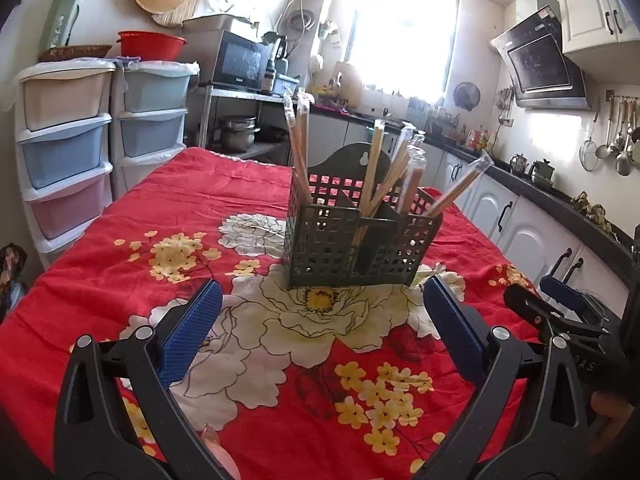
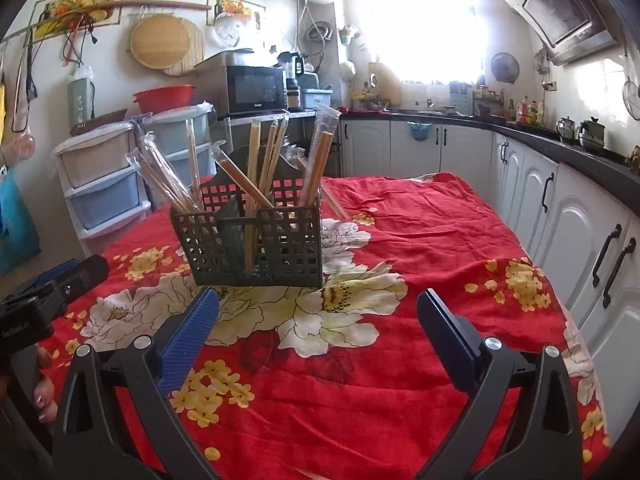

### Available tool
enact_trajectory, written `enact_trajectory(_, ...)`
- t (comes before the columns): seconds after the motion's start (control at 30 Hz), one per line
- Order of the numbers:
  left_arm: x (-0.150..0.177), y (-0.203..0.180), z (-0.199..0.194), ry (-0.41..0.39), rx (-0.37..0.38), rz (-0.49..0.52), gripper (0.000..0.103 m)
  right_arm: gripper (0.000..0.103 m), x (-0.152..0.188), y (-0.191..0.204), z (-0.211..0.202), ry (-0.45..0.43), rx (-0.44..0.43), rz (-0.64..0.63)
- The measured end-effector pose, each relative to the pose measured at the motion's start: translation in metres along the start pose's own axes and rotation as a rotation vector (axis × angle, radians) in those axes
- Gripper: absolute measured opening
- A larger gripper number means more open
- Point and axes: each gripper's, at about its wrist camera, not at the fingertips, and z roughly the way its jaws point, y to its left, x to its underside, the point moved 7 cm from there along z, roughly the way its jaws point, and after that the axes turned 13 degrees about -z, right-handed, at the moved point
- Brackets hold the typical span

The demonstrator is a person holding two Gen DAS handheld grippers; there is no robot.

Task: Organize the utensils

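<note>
A dark green lattice utensil caddy point(image 1: 328, 248) point(image 2: 224, 248) stands on the red floral tablecloth point(image 1: 192, 208) point(image 2: 420, 240). Several plastic-wrapped wooden chopstick pairs point(image 1: 376, 172) point(image 2: 256, 164) stick up from its compartments. One more wrapped pair point(image 2: 334, 202) lies on the cloth just behind the caddy's right side. My left gripper point(image 1: 322, 292) hovers open just in front of the caddy, nothing between its blue pads. My right gripper point(image 2: 318, 300) is open too, slightly right of the caddy and empty. Each gripper shows at the edge of the other's view.
Plastic drawer towers point(image 1: 64, 136) point(image 2: 100, 184) stand off the table's far left. A microwave point(image 1: 236, 62) point(image 2: 250, 88) sits on a metal rack behind. White cabinets under a dark counter point(image 1: 532, 216) point(image 2: 560, 200) run along the right. A hand point(image 2: 42, 396) holds the left tool.
</note>
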Motion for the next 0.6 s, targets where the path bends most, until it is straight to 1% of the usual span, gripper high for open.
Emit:
enact_trajectory(0.1,0.004,-0.002,-0.002,-0.016,0.006,0.009,0.093,0.096,0.004,0.000,-0.002,-0.015,0.015,0.004)
enact_trajectory(0.17,0.004,-0.002,-0.002,-0.029,-0.005,0.019,0.093,0.096,0.006,0.003,-0.004,-0.025,0.016,0.006)
enact_trajectory(0.27,0.006,-0.002,-0.005,-0.058,0.003,0.011,0.093,0.096,0.009,0.006,-0.009,-0.050,0.016,0.015)
enact_trajectory(0.4,0.008,-0.003,-0.009,-0.090,0.017,0.013,0.093,0.096,0.012,0.013,-0.022,-0.120,0.020,0.029)
enact_trajectory(0.6,0.013,-0.007,-0.013,-0.123,0.022,0.035,0.093,0.096,0.005,0.023,-0.038,-0.206,0.057,-0.010)
